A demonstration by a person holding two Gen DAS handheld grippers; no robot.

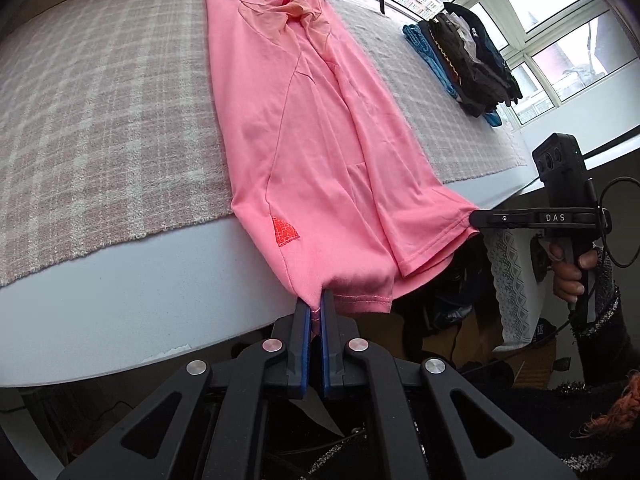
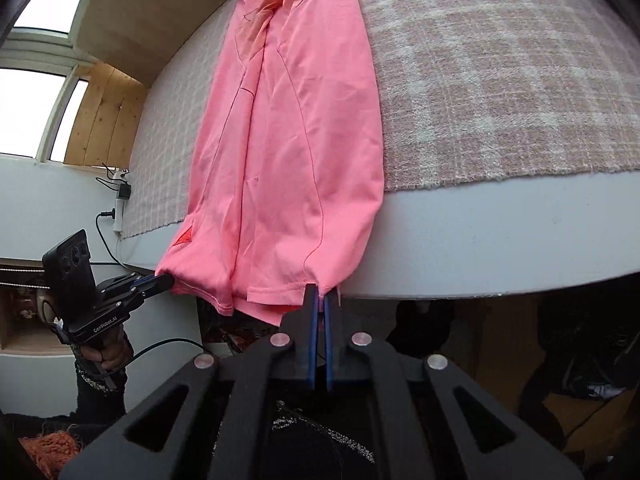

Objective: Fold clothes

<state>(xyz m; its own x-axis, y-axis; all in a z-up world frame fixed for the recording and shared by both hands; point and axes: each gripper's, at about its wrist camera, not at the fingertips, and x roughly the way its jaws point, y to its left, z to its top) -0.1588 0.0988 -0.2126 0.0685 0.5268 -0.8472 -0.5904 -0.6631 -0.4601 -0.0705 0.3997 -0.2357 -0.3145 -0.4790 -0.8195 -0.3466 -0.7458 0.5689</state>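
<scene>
Both claws are clamped on the hem of the long pink cotton T-shirt [image 1: 304, 128], folded lengthwise into a narrow strip: the left claw [image 1: 317, 300] pinches one near corner, the right claw [image 2: 321, 294] the other. The shirt lies along the pink-and-white checked cloth [image 1: 100, 112] on the white surface [image 1: 160, 300], hem hanging over the near edge. A stack of dark folded clothes [image 1: 464, 64] sits far right.

bare plaid cloth [image 1: 100, 100] left of shirt [image 1: 304, 128], clothes pile [image 1: 468, 64] far right
</scene>
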